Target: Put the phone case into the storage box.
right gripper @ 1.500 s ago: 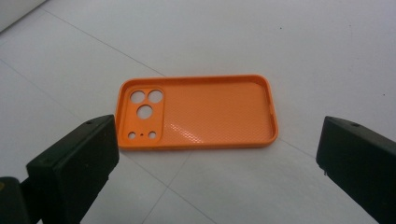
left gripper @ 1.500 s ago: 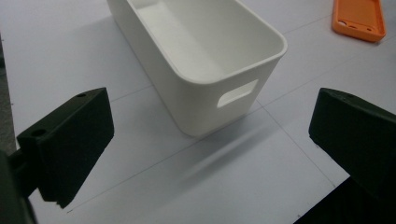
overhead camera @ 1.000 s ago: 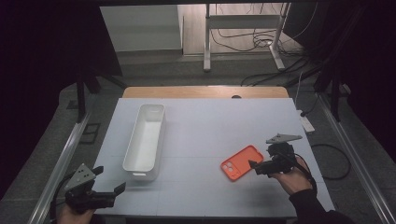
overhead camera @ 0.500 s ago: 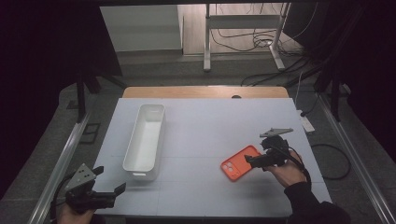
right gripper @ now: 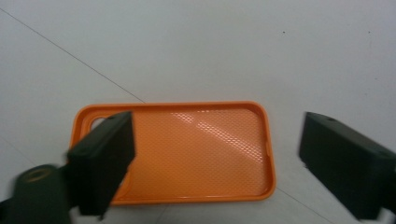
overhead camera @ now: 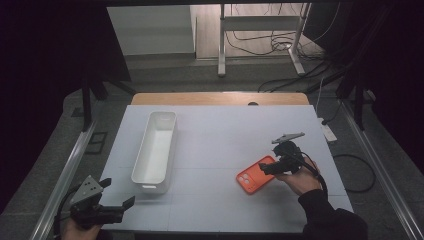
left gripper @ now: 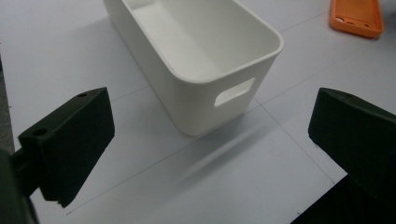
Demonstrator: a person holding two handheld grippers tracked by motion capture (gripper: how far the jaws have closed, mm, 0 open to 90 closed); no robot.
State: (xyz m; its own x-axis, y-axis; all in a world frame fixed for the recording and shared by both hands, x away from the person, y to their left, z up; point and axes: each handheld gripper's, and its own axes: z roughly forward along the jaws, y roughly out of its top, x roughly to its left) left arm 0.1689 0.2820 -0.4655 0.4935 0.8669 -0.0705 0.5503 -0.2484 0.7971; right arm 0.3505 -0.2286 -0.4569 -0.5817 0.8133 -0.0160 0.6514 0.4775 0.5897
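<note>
At the near left corner of the white surface (overhead camera: 225, 130) the left gripper (overhead camera: 117, 210) rests with its jaws wide and empty; farther in on the right, the right gripper (overhead camera: 267, 169) has just been closing its still-open jaws over the orange phone case (overhead camera: 252, 176), which lies flat; beyond stands the white bin (overhead camera: 155, 150).
</note>
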